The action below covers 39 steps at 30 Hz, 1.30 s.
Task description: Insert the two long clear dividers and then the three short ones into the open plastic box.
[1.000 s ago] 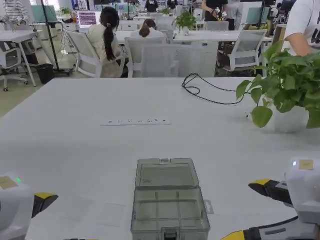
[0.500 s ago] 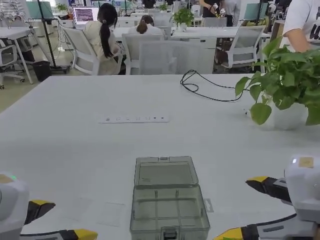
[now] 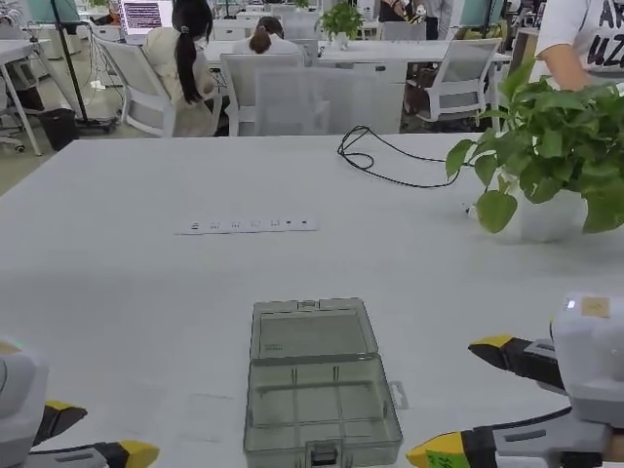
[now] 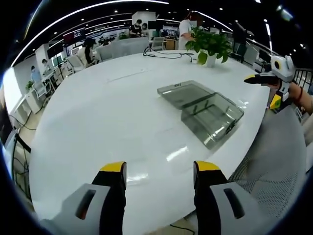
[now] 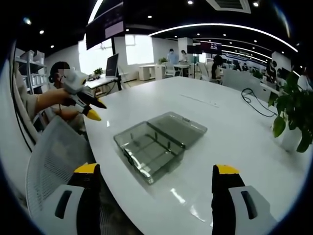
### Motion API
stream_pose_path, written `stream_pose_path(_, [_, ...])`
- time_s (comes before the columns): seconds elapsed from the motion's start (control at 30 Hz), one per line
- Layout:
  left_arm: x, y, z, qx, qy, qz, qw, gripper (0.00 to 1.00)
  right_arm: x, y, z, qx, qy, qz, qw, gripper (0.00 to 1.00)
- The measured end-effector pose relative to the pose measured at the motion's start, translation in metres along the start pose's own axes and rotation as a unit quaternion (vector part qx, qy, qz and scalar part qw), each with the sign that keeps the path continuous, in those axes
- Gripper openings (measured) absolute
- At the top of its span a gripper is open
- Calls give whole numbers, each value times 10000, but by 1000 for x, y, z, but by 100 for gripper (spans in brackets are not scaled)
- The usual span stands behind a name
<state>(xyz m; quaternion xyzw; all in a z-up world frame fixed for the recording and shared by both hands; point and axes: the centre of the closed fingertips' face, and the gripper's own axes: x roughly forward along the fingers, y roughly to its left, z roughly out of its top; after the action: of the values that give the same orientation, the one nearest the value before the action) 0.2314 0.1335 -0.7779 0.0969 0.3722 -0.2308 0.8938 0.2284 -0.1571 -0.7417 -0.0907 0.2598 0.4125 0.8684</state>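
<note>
Centred near the front edge of the white table [image 3: 292, 263]: a smoky-grey translucent plastic box [image 3: 322, 402], open, with lid folded flat on the far side and empty base on the near side. Flanked by the yellow-tipped left gripper [image 3: 97, 434], to the box's left, and the yellow-tipped right gripper [image 3: 458, 398], to the box's right. Both near the box but apart from it, both with jaws spread wide on nothing.

From the gripper views: box [image 4: 210, 115] ahead and off to the right of the left gripper [image 4: 160, 166]; box [image 5: 151, 147] ahead and roughly centred for the right gripper [image 5: 156, 169].

Just left of the box base, flat on the table, a faint clear rectangular sheet [image 3: 207, 405], probably a divider. Just beside the box's right wall, a small clear piece [image 3: 397, 394]. Too faint to sort long from short, or to read a long axis. Judging by side: left gripper nearer the sheet, right gripper nearer the small piece. No divider in the box as yet.
</note>
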Motion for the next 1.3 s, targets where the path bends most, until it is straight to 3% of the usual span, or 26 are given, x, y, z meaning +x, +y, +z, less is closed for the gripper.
stream_pose_path(0.27, [11,9,-3,-126,141,10,9998,52,0,0,0,35,42,-10,10000,93])
stream_pose_path(0.7, [32,28,-21,-159,584,132,9981,46,4,-2,-2,155,117,-47,9998,90])
stream_pose_path(0.87, [38,39,-31,-31,853,343,9958,46,6,-3,-3,214,139,-71,9996,90])
stream_pose_path(1.3, [49,44,-42,-216,1057,278,9938,39,15,-5,-2,285,163,-98,9994,89])
